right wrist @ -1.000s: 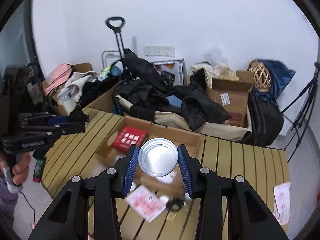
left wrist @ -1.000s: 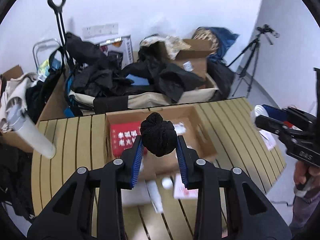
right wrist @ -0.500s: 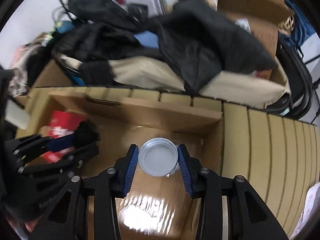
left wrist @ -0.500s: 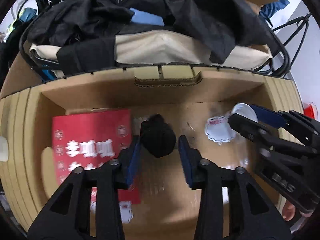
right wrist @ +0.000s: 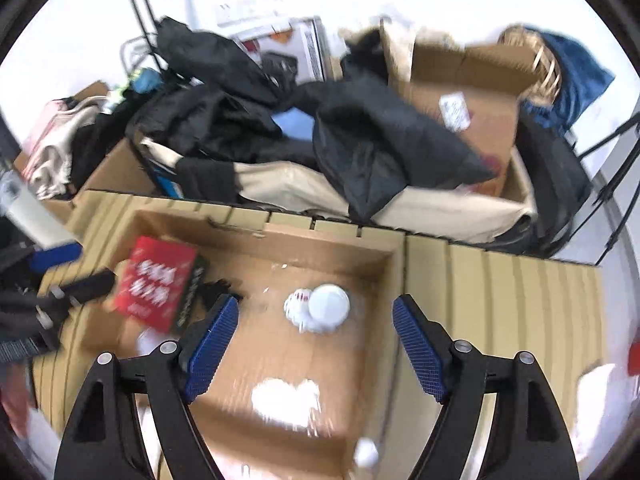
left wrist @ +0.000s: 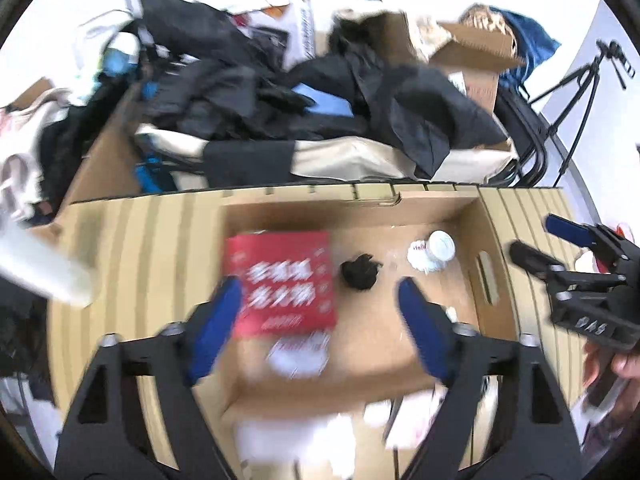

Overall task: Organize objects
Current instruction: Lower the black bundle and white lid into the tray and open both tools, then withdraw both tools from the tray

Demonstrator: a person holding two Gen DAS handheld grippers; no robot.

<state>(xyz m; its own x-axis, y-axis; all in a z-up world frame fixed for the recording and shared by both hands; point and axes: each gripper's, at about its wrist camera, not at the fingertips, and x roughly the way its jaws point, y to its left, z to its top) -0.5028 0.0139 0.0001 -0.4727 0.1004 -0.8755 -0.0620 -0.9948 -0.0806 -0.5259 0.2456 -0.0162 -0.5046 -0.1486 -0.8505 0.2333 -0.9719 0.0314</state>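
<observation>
We see our left claw (left wrist: 320,308) spread wide and holding nothing, above the cardboard box (left wrist: 486,240) that stands on the slatted worktop (left wrist: 132,248). The black cloth ball (left wrist: 359,271) lies on the box floor, ahead of the claw, just beside the red box (left wrist: 286,280). Our right claw (right wrist: 316,336) is also spread and holds nothing; the white cup (right wrist: 329,306) lies in the box ahead of it, between its fingers in the view.
</observation>
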